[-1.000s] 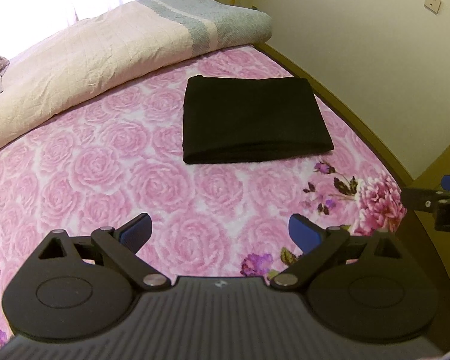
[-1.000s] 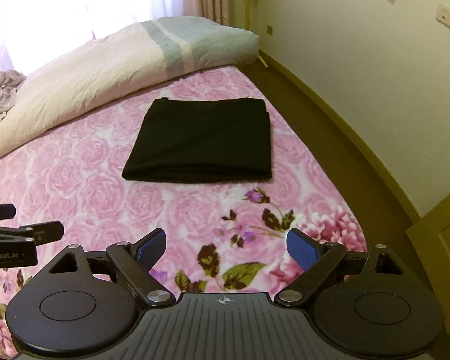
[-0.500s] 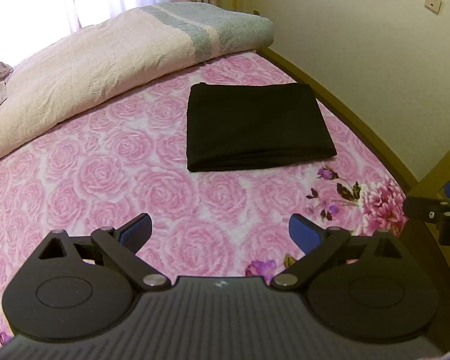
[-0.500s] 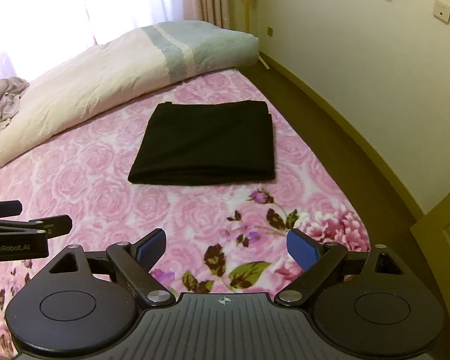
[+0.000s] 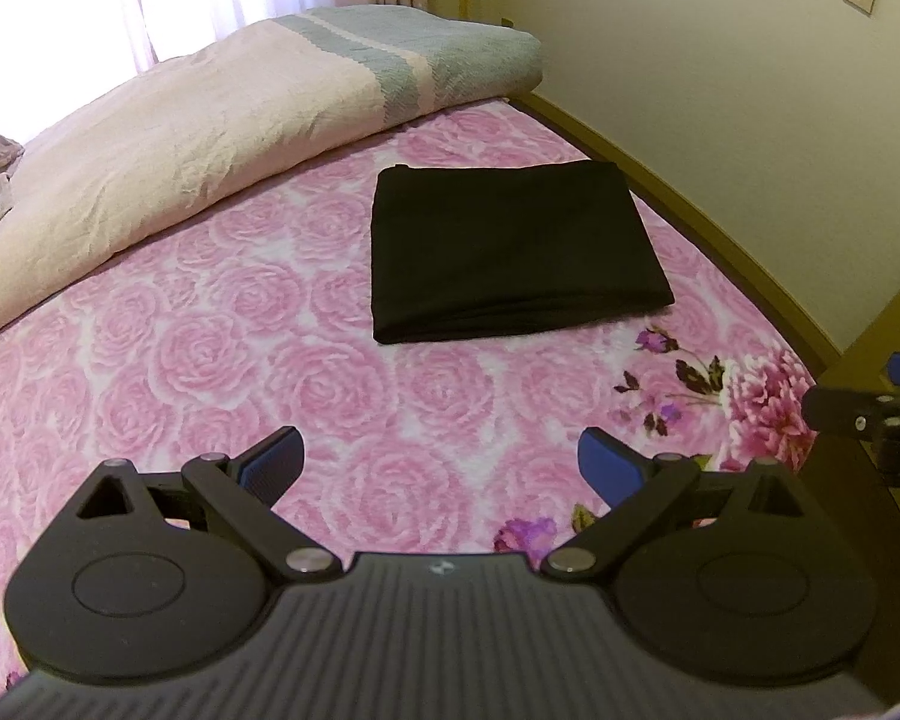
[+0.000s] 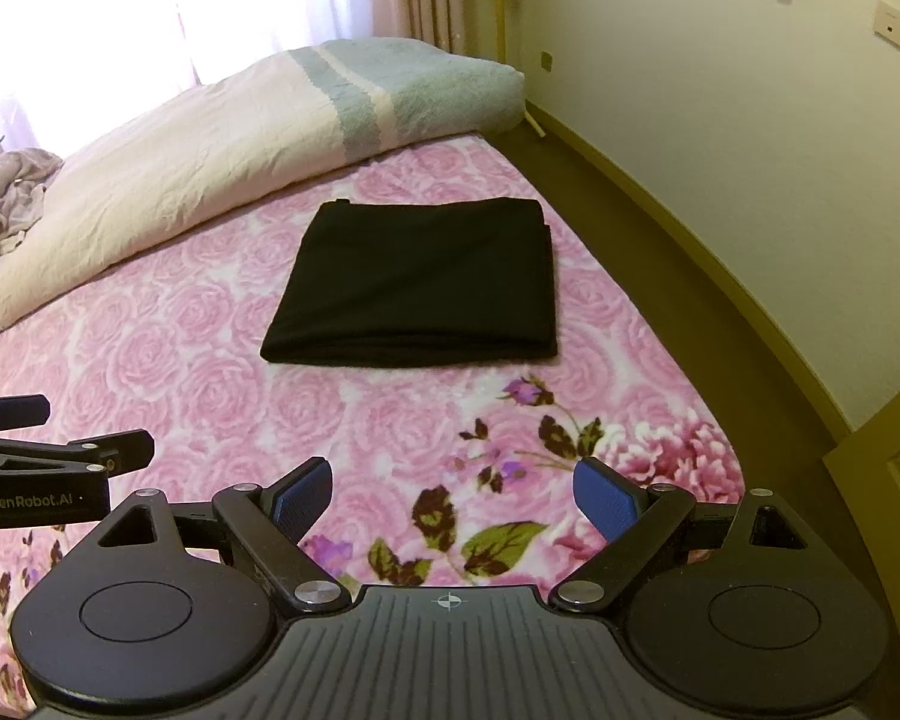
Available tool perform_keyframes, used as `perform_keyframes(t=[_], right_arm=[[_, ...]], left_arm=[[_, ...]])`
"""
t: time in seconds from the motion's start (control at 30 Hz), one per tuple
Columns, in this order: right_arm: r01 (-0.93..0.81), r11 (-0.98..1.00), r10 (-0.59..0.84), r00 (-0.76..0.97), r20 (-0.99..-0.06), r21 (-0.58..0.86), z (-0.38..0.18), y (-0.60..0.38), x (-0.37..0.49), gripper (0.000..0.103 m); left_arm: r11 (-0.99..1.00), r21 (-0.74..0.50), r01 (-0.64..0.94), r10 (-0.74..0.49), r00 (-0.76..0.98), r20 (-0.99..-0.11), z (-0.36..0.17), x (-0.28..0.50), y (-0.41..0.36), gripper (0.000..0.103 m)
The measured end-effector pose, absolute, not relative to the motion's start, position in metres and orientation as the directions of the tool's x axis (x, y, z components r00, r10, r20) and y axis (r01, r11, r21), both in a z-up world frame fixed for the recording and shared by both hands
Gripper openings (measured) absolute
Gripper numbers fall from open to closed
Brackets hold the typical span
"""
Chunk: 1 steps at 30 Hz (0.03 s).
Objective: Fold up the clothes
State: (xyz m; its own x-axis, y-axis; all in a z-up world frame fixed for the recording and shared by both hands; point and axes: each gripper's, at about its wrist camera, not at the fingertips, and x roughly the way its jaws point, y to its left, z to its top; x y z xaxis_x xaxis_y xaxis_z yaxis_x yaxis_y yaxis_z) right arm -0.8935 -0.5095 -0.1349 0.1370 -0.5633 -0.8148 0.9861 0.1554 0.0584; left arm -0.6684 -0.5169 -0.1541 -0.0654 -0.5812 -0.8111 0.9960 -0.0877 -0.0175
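A folded garment (image 5: pixel 510 252) lies flat on the bed (image 5: pixel 222 372), near its right edge. Behind it a rolled quilt (image 5: pixel 222 114) stretches across the bed. Crumpled clothes (image 6: pixel 12 192) sit at the far left.

Bare pink bedspread (image 5: pixel 330 372) is lying open before my spread jaws — only the rolled quilt (image 5: pixel 180 138) is blocking the far side.
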Motion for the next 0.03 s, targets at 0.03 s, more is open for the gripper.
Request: perform_keyframes(t=[0.03], right_arm=[[0.986, 0.156, -0.563, 0.138, -0.815, 0.059, -0.1350, -0.5096, -0.8937, 0.090]], left_arm=[[-0.088, -0.020, 0.996, -0.580, -0.068, -0.811, -0.1545, -0.6688, -0.5167, 0.097]])
